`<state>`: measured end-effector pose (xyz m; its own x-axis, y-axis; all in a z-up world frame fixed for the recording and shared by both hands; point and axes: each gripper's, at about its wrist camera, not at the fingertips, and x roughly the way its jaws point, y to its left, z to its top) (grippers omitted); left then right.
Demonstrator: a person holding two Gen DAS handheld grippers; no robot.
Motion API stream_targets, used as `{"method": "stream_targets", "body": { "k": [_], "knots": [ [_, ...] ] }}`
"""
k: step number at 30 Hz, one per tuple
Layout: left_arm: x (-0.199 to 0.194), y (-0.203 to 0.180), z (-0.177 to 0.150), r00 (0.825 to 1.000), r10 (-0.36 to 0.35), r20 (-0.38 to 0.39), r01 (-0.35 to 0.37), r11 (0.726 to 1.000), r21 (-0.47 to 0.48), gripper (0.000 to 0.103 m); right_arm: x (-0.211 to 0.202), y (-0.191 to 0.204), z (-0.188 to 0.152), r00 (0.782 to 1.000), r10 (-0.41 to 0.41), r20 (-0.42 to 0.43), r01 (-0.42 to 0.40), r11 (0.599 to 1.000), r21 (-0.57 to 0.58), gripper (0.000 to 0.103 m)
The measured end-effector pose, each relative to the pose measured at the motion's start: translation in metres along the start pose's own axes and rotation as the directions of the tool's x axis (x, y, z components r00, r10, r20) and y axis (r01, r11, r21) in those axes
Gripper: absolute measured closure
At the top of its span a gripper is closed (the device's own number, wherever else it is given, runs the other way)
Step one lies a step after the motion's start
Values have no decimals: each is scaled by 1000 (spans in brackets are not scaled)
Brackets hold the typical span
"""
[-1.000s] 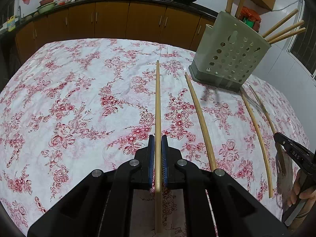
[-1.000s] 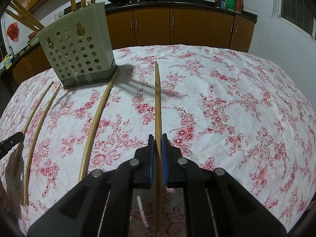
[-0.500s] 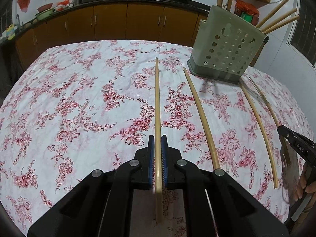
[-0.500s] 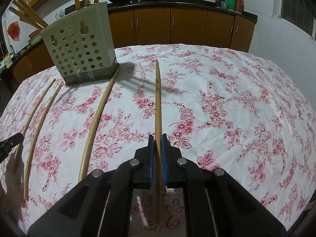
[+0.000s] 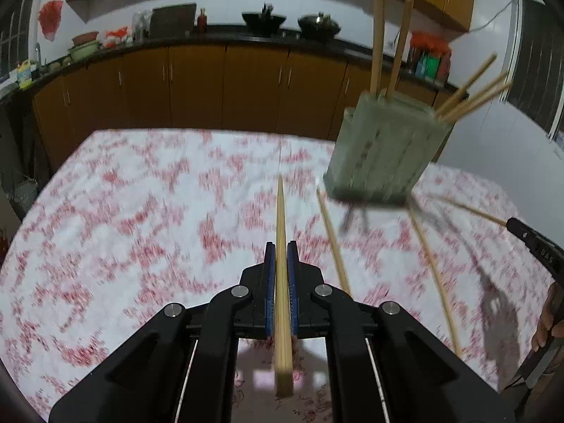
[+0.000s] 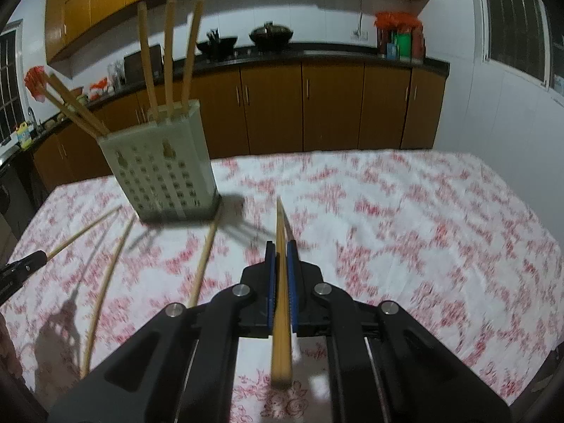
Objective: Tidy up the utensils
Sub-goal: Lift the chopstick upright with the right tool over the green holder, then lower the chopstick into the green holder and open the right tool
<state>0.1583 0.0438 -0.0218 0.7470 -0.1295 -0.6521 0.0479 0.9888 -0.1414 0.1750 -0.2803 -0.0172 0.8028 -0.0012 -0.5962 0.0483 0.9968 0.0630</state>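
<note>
From my left wrist, my left claw (image 5: 281, 257) is clamped on a chopstick (image 5: 281, 246) that runs out between the blue pads, its tip lifted clear of the flowered surface (image 5: 141, 229). The perforated holder (image 5: 382, 151) stands ahead to the right with several sticks already in it; two loose chopsticks (image 5: 333, 243) lie on the cloth between me and the other claw at the right edge.

From my right wrist, my right claw (image 6: 281, 257) grips its own chopstick (image 6: 280, 246) the same way, tip raised off the cloth. The holder (image 6: 158, 165) stands ahead to the left, loose sticks lying near its base.

I judge this as the carry step: both sticks picked, neither yet stowed. Next each tip must be brought over the holder's open top, tilted steeper, and lowered in without knocking the sticks already standing there.
</note>
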Motion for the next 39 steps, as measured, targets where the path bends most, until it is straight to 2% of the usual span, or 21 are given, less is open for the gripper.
{"method": "stream_targets", "body": {
  "k": [10,16,22,27,30,32,37,39],
  "knots": [
    [-24,3,22,996,-16,88,19,999,-28,96,-12,6,7,999,7,42,-7,1000,-3,95],
    [-51,5,45,985,-29,172,34,999,-24,96,-44,3,32,987,37,154,-41,999,27,95],
    [-76,-1,64,969,-58,242,63,998,-12,96,-76,4,59,966,117,232,-131,990,44,95],
    [-96,-17,82,944,-102,313,103,995,12,96,-104,14,81,930,216,298,-237,971,36,95],
    [-104,-32,97,922,-124,367,123,992,27,96,-118,24,95,903,259,342,-283,959,20,95],
    [-109,-40,106,906,-143,399,144,989,28,96,-124,31,106,887,271,373,-293,956,3,95],
    [-114,-61,132,858,-159,489,162,986,36,96,-126,50,125,864,277,421,-285,957,-44,95],
    [-112,-66,140,848,-157,506,161,986,37,96,-122,59,133,859,275,433,-273,960,-68,95]
  ]
}}
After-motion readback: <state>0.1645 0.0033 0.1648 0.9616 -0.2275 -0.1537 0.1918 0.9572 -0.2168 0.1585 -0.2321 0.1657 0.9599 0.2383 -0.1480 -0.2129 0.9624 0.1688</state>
